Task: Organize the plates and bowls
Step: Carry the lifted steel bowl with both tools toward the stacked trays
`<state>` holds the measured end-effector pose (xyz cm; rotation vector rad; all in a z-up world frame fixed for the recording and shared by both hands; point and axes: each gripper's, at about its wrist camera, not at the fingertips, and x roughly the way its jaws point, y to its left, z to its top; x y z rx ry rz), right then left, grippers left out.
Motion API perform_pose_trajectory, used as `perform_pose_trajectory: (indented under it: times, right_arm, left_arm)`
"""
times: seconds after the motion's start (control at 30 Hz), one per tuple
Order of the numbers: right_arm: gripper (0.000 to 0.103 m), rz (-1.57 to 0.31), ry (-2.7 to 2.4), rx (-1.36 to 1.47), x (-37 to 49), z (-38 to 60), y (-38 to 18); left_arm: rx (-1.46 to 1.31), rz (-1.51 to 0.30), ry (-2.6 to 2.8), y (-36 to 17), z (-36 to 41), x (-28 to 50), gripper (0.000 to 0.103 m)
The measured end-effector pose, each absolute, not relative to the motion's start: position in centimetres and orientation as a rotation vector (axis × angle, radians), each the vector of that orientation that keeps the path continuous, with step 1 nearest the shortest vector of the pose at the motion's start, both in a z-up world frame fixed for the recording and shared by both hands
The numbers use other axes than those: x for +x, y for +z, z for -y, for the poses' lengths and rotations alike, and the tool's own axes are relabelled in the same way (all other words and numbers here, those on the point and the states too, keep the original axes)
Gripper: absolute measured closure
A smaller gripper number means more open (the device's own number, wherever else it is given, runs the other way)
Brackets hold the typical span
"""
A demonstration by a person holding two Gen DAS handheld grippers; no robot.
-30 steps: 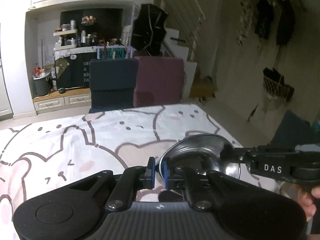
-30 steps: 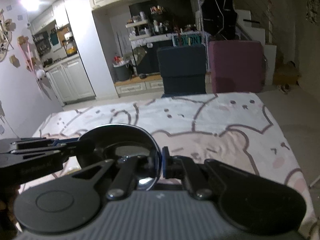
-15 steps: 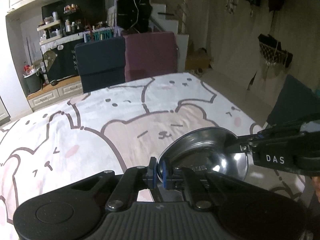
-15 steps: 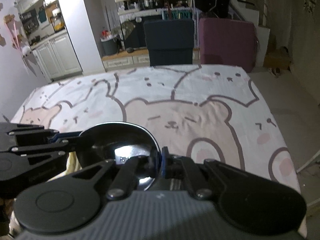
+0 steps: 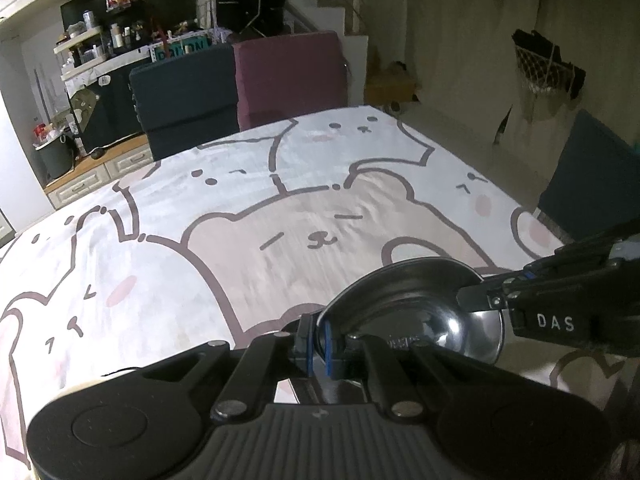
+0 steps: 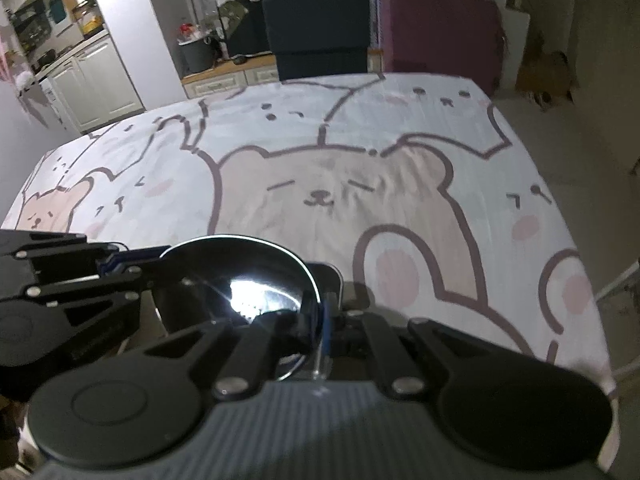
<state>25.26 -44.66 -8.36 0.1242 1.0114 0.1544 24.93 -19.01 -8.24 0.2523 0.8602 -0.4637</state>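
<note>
Steel bowl point(image 5: 420, 312) hangs over the near edge of the bear-print cloth point(image 5: 280, 208), left gripper point(image 5: 318, 342) and right gripper point(image 6: 320, 320) pinching opposite rims. Broad bare cloth lies beyond. "DAS" marks the right gripper.

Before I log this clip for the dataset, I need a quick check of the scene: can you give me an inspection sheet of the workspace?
Surface: table under a bear-print cloth, wrinkled.
Job's things: one steel bowl, gripped at opposite rims; no plates seen.
Clutter: nothing seen on the cloth.
Grippers: left gripper and right gripper both shut on the bowl's rim.
Cables: nothing seen.
Surroundings: navy chair and maroon chair at the far edge; kitchen shelves and stairs beyond.
</note>
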Motion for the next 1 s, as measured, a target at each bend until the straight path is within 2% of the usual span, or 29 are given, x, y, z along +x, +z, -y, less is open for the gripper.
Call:
perform_pose_trajectory:
  times: [1.0]
  right_arm:
    - [0.096, -1.155, 0.044, 0.309, 27.1, 44.5, -11.5]
  left_arm:
    - [0.303, -0.935, -0.437, -11.9, 19.7, 27.6, 0.096]
